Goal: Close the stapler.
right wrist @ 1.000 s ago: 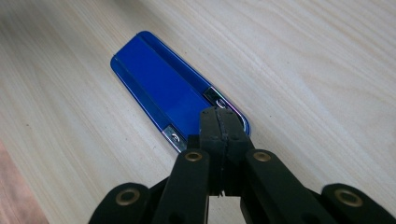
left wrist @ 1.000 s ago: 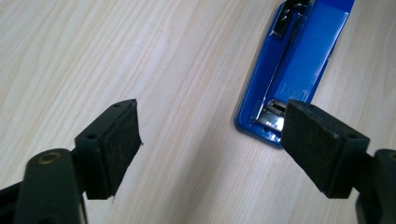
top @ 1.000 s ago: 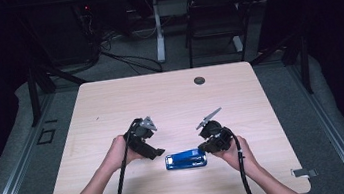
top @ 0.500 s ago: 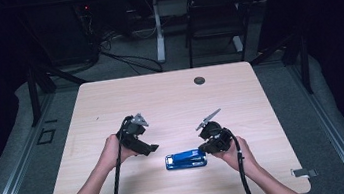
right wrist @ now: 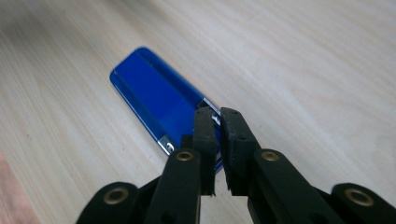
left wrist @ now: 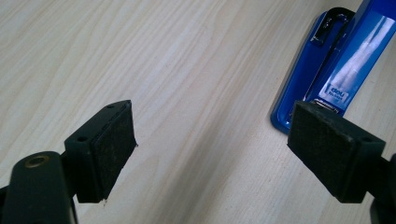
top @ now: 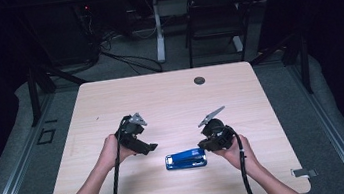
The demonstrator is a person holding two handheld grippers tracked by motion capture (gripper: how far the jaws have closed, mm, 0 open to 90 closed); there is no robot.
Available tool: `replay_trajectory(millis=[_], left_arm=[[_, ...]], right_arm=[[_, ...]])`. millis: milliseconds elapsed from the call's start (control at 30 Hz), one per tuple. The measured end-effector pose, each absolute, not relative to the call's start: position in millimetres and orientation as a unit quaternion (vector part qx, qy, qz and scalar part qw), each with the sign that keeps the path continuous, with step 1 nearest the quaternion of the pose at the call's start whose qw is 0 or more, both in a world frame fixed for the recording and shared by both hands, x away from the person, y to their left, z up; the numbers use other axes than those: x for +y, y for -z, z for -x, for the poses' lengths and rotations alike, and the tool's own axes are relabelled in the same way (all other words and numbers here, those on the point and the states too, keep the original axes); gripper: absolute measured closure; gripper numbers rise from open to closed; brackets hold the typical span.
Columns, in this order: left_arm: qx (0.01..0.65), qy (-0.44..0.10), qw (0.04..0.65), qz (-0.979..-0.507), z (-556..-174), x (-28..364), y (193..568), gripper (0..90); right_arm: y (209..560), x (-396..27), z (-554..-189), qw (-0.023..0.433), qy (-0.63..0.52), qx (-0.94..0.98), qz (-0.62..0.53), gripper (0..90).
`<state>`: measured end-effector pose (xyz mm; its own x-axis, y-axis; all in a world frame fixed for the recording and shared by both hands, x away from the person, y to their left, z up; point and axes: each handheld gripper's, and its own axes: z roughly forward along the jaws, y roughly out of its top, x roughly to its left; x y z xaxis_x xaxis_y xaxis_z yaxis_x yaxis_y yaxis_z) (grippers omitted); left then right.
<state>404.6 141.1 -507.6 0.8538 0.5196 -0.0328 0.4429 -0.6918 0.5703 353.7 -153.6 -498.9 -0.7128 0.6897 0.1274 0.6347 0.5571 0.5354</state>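
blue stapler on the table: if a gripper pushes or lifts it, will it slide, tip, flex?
The glossy blue plastic stapler lies flat and low on the smooth pale wooden table, so a push would probably slide it rather than tip it. Its shiny shell may slip between pads. The left gripper view shows a hinged top arm over the base, so the body looks rigid but could open if lifted by the top.

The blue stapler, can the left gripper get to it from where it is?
Probably yes. The left gripper has wide-open jaws, and bare table lies between it and the blue stapler.
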Motion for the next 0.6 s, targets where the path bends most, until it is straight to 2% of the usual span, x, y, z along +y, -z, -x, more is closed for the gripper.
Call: replay_trajectory(millis=[100,133,233,267,400,433,467,600], left_arm=[[0.264,-0.071,0.295,-0.915,-405,142,507,14.4],[0.264,-0.071,0.297,-0.915,-405,142,507,14.1],[0.268,-0.073,0.297,-0.913,-405,143,508,13.6],[0.27,-0.074,0.298,-0.913,-405,143,508,13.0],[0.273,-0.079,0.297,-0.911,-406,145,509,11.5],[0.277,-0.079,0.299,-0.91,-406,146,509,11.5],[0.278,-0.08,0.299,-0.91,-407,147,509,10.3],[0.286,-0.081,0.299,-0.907,-409,151,511,10.0]], right_arm=[[493,-161,-356,0.073,-0.293,0.875,-0.379,75.3],[490,-167,-357,0.086,-0.297,0.869,-0.385,67.3],[487,-172,-358,0.1,-0.299,0.865,-0.391,61.0],[485,-176,-360,0.107,-0.294,0.864,-0.395,53.3],[481,-194,-364,0.124,-0.299,0.856,-0.404,34.7],[481,-194,-364,0.124,-0.299,0.856,-0.404,34.7],[479,-201,-365,0.145,-0.298,0.85,-0.41,29.9],[478,-209,-368,0.152,-0.299,0.846,-0.415,23.0]])
